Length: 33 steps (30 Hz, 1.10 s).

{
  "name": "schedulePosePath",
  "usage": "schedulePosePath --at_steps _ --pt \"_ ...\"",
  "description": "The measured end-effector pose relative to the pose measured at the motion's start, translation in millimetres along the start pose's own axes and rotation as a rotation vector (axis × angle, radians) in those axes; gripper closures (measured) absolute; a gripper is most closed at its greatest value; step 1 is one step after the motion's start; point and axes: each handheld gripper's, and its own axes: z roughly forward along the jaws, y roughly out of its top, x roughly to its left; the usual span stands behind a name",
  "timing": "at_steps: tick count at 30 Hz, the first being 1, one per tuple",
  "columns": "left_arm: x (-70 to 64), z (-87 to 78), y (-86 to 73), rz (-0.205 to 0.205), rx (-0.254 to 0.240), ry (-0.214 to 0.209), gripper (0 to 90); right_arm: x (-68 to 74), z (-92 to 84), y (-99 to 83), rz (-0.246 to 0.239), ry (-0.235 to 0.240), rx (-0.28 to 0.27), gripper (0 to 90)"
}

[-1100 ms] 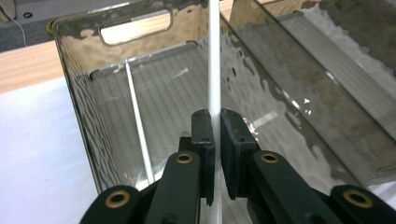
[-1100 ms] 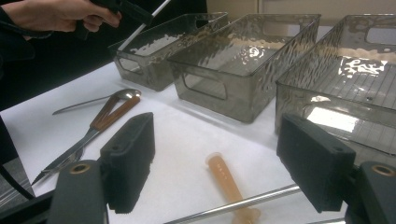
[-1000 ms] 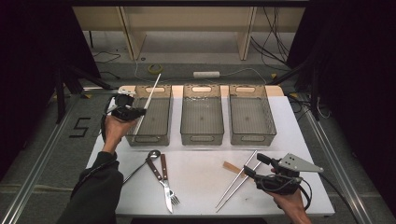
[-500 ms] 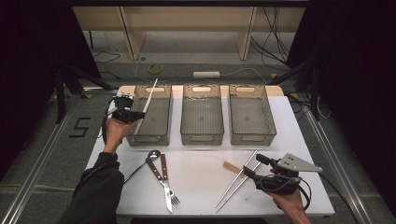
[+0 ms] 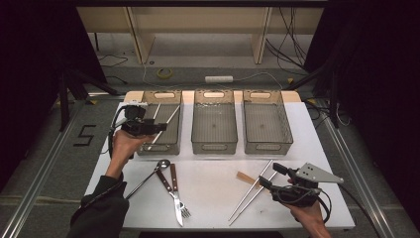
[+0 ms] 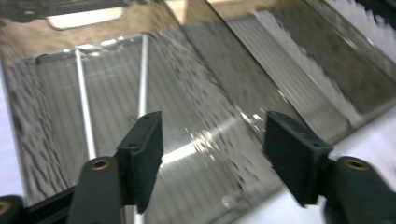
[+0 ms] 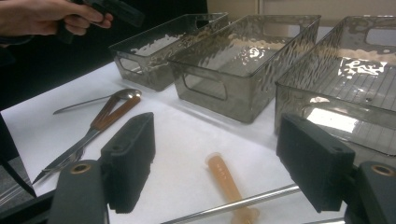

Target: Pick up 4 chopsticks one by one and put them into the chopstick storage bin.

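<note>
My left gripper [image 5: 154, 128] hovers over the left grey bin [image 5: 159, 149]. Its jaws have just been opening and nothing is between them [image 6: 214, 163]. Two metal chopsticks [image 5: 166, 124] lie inside that bin; in the left gripper view they show as pale rods [image 6: 85, 116] on the ribbed floor. My right gripper [image 5: 270, 177] rests open at the table's near right, just above another pair of metal chopsticks [image 5: 251, 192]. Through its open jaws [image 7: 215, 165] I see a short wooden piece [image 7: 227, 181] and one chopstick [image 7: 233, 204].
A middle bin [image 5: 214, 148] and a right bin [image 5: 268, 148] stand beside the left one. A spoon [image 5: 148, 176], a wooden-handled knife [image 5: 166, 182] and a fork [image 5: 179, 201] lie near the front left. The wooden piece [image 5: 244, 177] lies by the chopsticks.
The left gripper let go of the metal chopstick it held upright; the chopstick now lies in the left bin. The left hand drew slightly toward the bin's near side. The right gripper kept still.
</note>
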Motion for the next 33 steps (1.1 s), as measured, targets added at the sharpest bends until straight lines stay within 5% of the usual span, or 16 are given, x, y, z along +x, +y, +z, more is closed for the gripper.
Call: schedulePosePath --at_steps 2,13,33 --pt "-8.1 -5.3 0.1 0.004 -0.008 -0.031 33.7 -0.1 0.0 0.1 0.0 -0.003 0.001 29.1" --pt "-27.7 -14.4 -2.1 0.01 -0.035 -0.052 27.7 -1.9 -0.2 -0.4 0.004 -0.019 0.008 29.1" --pt "-115.0 4.8 -46.3 0.093 0.045 -0.169 24.2 -7.1 -1.0 -1.1 0.026 -0.057 0.023 29.2"
